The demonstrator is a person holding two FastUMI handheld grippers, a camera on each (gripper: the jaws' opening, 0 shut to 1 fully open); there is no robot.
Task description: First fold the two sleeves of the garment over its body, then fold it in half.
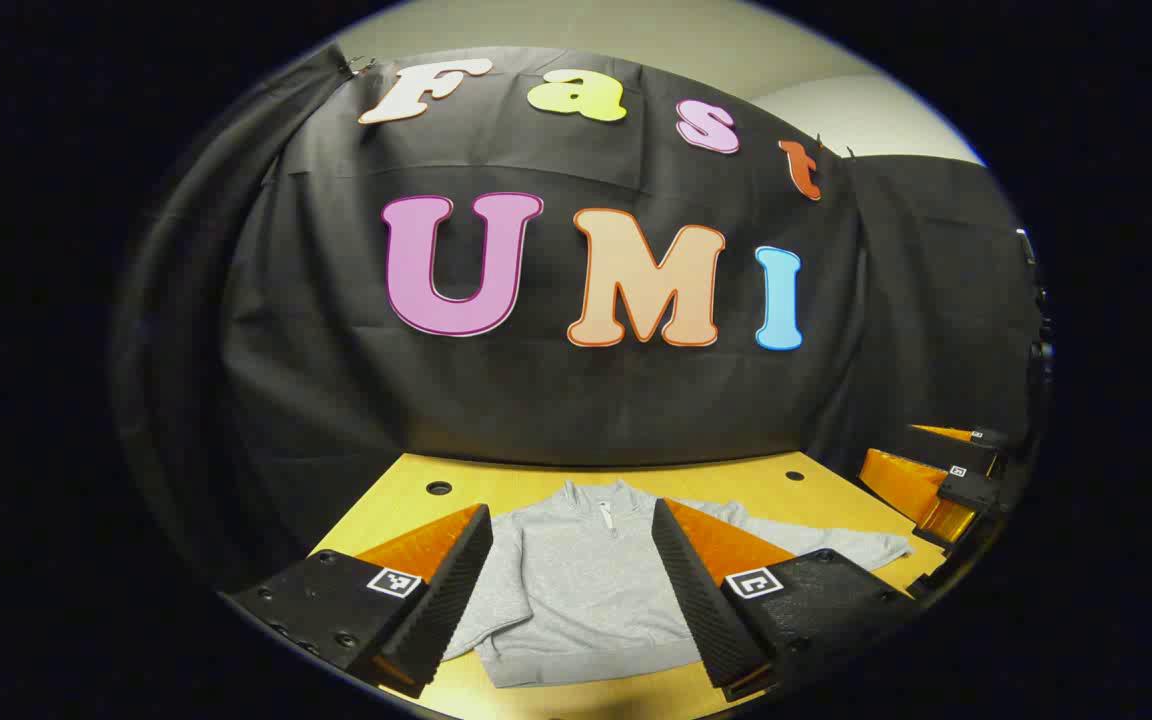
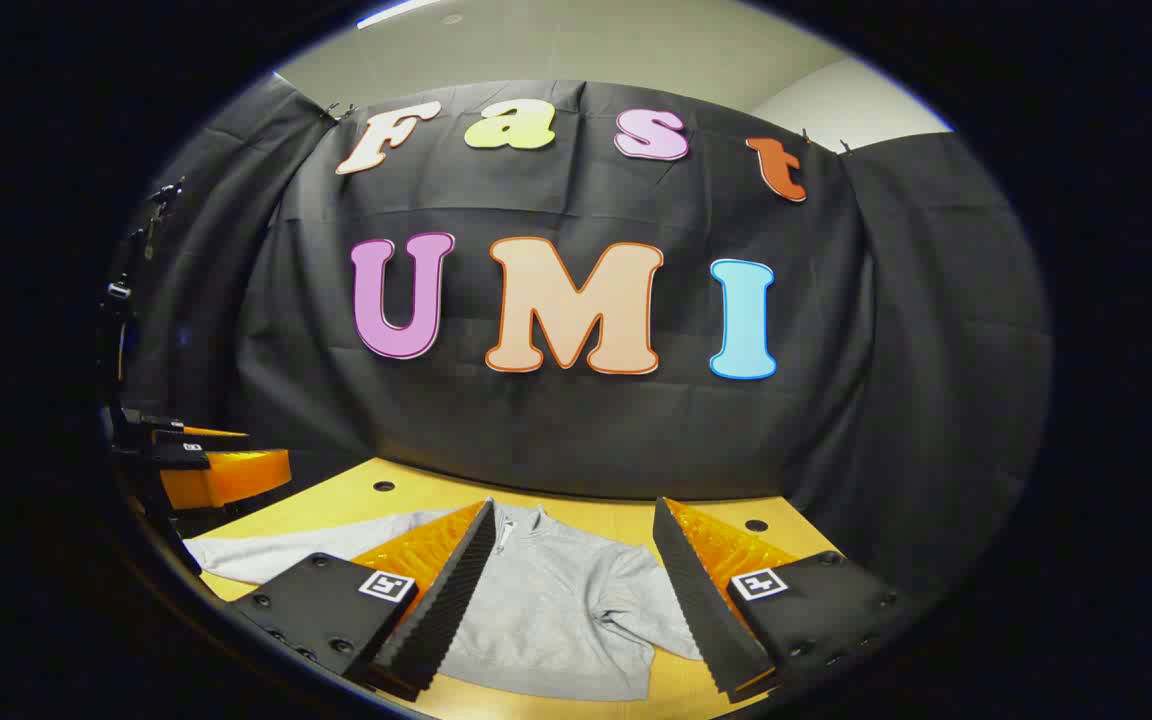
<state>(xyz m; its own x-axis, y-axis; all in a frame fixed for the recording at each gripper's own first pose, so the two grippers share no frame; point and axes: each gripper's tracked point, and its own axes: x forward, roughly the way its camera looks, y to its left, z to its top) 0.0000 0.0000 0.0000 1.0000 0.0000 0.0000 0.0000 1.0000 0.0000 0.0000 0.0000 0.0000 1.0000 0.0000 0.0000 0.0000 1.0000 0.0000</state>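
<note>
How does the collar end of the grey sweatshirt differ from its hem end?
The collar lies at the far side, toward the booth wall; the hem lies at the near side. The collar has a short zip; the hem is a plain band. Both are grey and rest on the yellow table.

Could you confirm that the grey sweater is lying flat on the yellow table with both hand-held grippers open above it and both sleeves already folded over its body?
Not quite: the sleeves are not folded yet. In the left gripper view the sweater on the table has one sleeve spread out sideways. Both hand-held grippers are open.
</note>
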